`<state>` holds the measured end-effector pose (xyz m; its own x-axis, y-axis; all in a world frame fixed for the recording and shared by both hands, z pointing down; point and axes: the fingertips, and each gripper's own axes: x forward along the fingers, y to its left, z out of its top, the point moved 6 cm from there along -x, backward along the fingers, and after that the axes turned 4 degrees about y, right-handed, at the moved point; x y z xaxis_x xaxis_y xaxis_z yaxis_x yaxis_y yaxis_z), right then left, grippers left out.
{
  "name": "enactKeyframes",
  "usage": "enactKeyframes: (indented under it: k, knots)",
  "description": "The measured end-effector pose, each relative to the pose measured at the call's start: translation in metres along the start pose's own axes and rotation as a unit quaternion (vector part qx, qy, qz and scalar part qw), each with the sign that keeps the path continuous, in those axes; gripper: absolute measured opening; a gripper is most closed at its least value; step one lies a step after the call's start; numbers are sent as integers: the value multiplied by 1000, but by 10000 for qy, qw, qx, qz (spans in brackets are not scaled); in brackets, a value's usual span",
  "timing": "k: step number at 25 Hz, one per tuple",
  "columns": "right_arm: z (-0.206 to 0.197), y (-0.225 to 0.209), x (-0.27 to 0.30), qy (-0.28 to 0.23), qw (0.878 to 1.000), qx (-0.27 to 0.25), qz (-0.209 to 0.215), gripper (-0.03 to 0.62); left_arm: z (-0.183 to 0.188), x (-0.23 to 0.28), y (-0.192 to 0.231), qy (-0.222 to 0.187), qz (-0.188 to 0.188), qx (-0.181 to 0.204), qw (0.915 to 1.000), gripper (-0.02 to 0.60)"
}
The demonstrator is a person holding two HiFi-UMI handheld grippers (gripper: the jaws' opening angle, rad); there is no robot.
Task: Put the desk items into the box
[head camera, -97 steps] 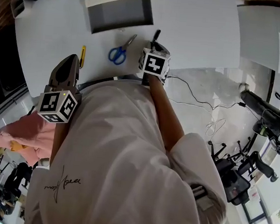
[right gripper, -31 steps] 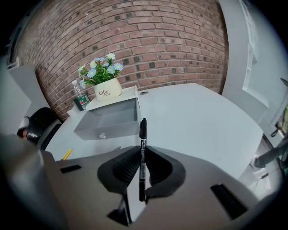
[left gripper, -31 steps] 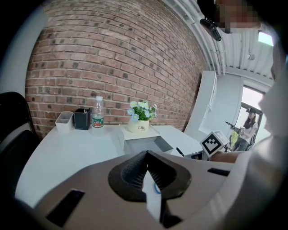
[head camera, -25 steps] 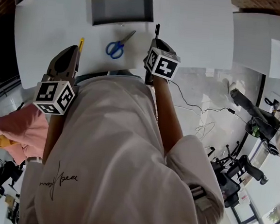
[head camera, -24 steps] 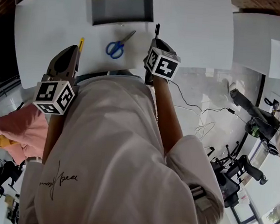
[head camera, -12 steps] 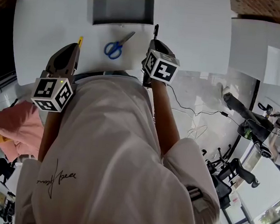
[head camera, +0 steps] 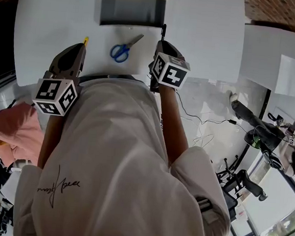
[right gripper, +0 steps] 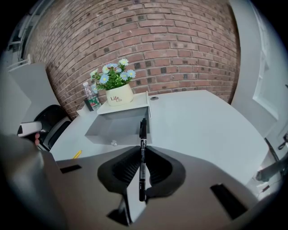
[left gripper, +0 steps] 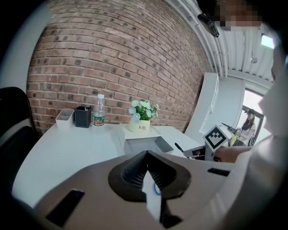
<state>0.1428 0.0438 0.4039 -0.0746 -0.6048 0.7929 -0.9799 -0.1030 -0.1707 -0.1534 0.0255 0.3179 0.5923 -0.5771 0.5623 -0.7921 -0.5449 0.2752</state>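
A black pen (right gripper: 142, 134) was clenched in the right tool (right gripper: 142, 152), its long axis aimed straight at the open box (right gripper: 118, 126) just ahead on the bench (head camera: 206, 32) (nothing lay between). The left tool (left gripper: 147, 155), closed on nothing, was farther off. Scissors (head camera: 121, 50) were seen between them.

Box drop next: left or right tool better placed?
Right, likely. The right tool is shut on the black marker, pointing at the open box; the left tool holds nothing.
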Motion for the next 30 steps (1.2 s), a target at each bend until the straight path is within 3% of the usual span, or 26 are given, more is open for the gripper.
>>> enactKeyframes:
  k: [30]
  knots:
    - [34, 39, 21, 75, 9949, -756, 656, 60, -2, 2, 19, -76, 161, -412, 9990, 6]
